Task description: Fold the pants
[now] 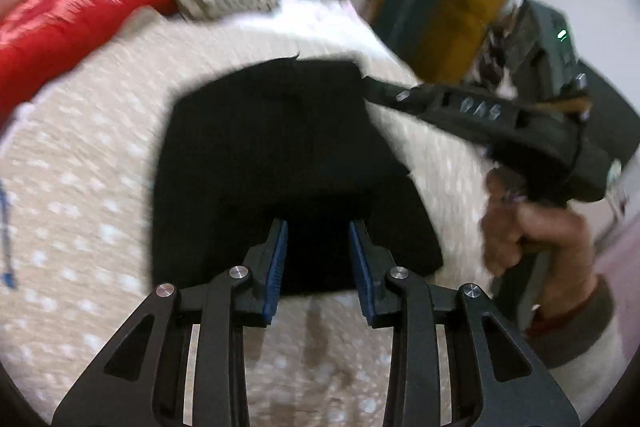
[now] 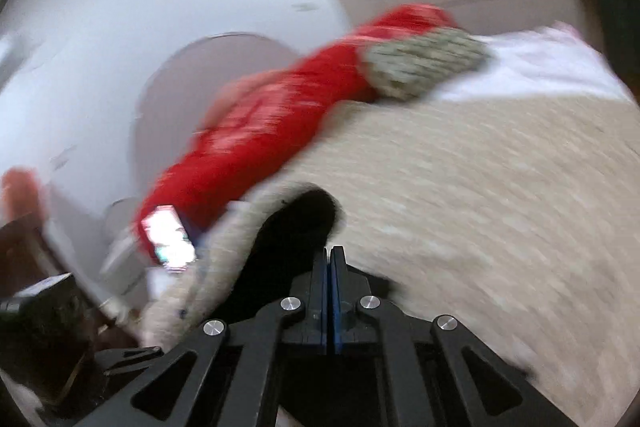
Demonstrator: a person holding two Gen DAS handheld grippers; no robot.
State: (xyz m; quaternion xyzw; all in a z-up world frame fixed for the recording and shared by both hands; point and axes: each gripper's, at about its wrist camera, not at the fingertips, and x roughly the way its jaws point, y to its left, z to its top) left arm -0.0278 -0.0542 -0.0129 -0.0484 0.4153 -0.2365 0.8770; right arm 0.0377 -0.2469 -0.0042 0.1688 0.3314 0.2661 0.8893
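Black pants point(image 1: 280, 163) folded on the beige dotted bedspread point(image 1: 88, 187), just ahead of my left gripper point(image 1: 318, 259), its fingers spread apart over the near edge, my right gripper point(image 2: 330, 255) pinched together on the pants' far corner, red blanket point(image 1: 72, 23) beyond the pants.

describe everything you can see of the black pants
The black pants lie folded into a compact, roughly rectangular dark bundle on the beige dotted bedspread. The fabric looks matte and plain; blur hides any seams. The right hand-held gripper reaches their far right corner, its pads shut, apparently on cloth. The left hand-held gripper is open over the near edge, which passes between its fingers.
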